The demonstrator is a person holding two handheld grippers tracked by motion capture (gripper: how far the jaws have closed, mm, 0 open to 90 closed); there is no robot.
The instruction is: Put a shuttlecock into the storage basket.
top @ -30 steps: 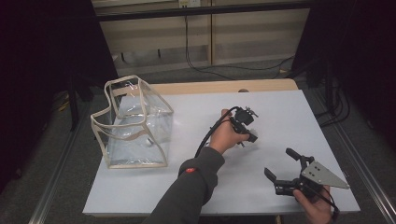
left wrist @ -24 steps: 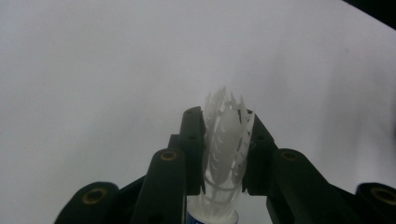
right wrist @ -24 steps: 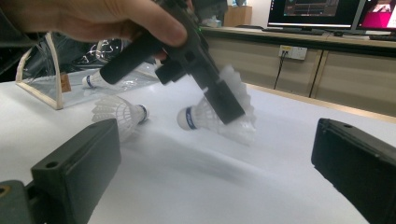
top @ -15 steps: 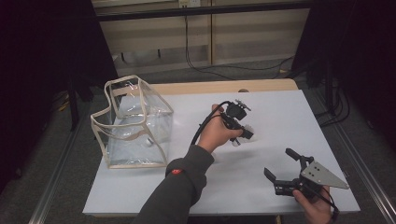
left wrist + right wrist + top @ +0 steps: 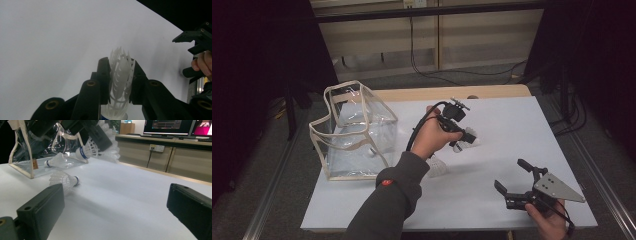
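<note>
My left gripper [image 5: 469, 140] hangs above the middle of the white table [image 5: 512, 120], shut on a white shuttlecock [image 5: 466, 145]. In the left gripper view its jaws press both sides of the shuttlecock's [image 5: 120, 77] feather skirt. A second shuttlecock [image 5: 436, 168] lies on the table by the left forearm, and it is also on the table in the right gripper view [image 5: 64, 179]. A third shuttlecock [image 5: 53, 161] lies inside the clear bag [image 5: 354, 131]. My right gripper [image 5: 510, 174] rests at the front right, open with nothing between its fingers.
The clear bag with cream trim stands open-topped at the table's left edge. A wooden strip [image 5: 462, 93] runs along the far edge. Cabinets and cables [image 5: 427, 55] lie beyond it. Monitors [image 5: 170, 126] sit on a counter in the right gripper view.
My left gripper has risen off the table with the shuttlecock in it and drifted a little left. The right gripper has stayed put.
</note>
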